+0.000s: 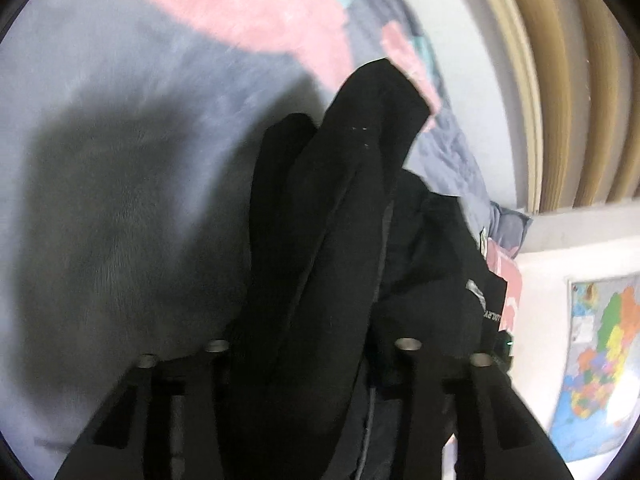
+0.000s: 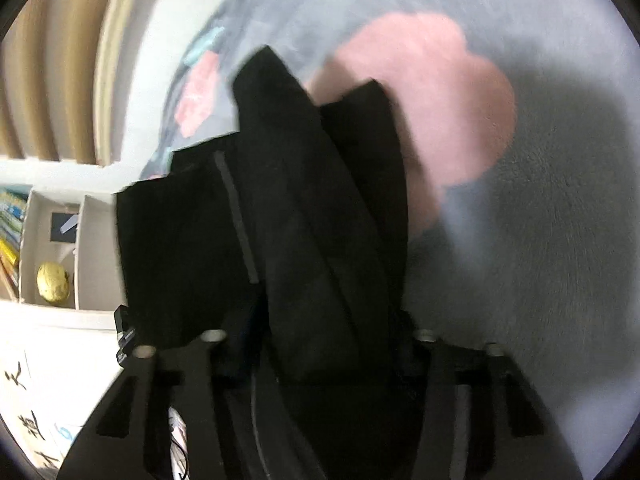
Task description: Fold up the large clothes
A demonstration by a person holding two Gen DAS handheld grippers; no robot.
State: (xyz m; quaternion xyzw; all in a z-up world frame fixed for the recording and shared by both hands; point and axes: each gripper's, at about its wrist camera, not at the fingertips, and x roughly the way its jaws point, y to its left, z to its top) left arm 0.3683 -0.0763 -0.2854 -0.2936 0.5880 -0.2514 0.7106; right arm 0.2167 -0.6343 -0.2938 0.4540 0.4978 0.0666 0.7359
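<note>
**Two grippers, one black garment**

Beneath us spreads a fuzzy grey blanket [image 1: 120,160] with pink patches. Above it hangs the black garment [image 1: 320,240], matte, thick, bunched in long folds with a grey zipper strip. Our left gripper [image 1: 312,360] and right gripper [image 2: 320,352] each have jaws pinching its cloth.

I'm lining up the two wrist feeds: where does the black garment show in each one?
Left wrist: the black garment fills the centre, rising from between the left gripper fingers.
Right wrist: it hangs centre-left, from the right gripper.
Shared landmark: the grey blanket's pink patch, behind the garment's top.
</note>
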